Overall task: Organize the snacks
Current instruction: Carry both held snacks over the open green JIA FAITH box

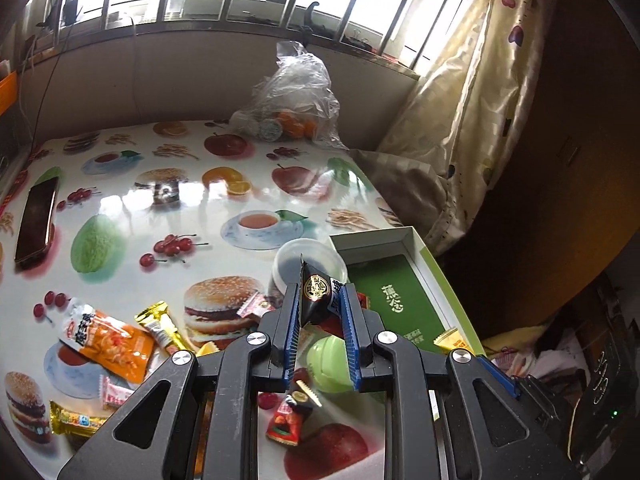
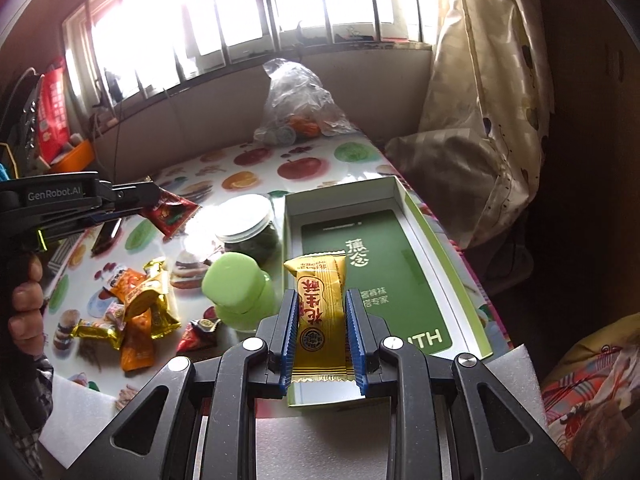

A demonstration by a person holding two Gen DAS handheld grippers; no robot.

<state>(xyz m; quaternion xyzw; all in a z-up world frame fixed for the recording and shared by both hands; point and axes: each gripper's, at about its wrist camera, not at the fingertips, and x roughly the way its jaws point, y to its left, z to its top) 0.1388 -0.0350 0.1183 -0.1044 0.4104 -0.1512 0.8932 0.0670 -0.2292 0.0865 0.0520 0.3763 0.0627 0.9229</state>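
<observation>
**Right wrist: yellow snack poised over the box**

Right wrist view shows your right gripper [image 2: 321, 336] clamped on a yellow snack [image 2: 319, 316], held above the box [image 2: 416, 216] for dropping in. Your left gripper [image 1: 320, 320] pinches a black packet [image 1: 318, 296] clear of the jar [image 1: 310, 264]. Beyond, loose snacks [image 2: 136, 312] wait on the table [image 1: 132, 200].

My left gripper [image 1: 320, 312] is clamped on a black snack packet [image 1: 318, 298], raised above the green-lined box [image 2: 412, 216]. My right gripper [image 2: 322, 332] pinches a yellow peanut candy packet [image 2: 320, 316] (upright) over that box's near end.
</observation>
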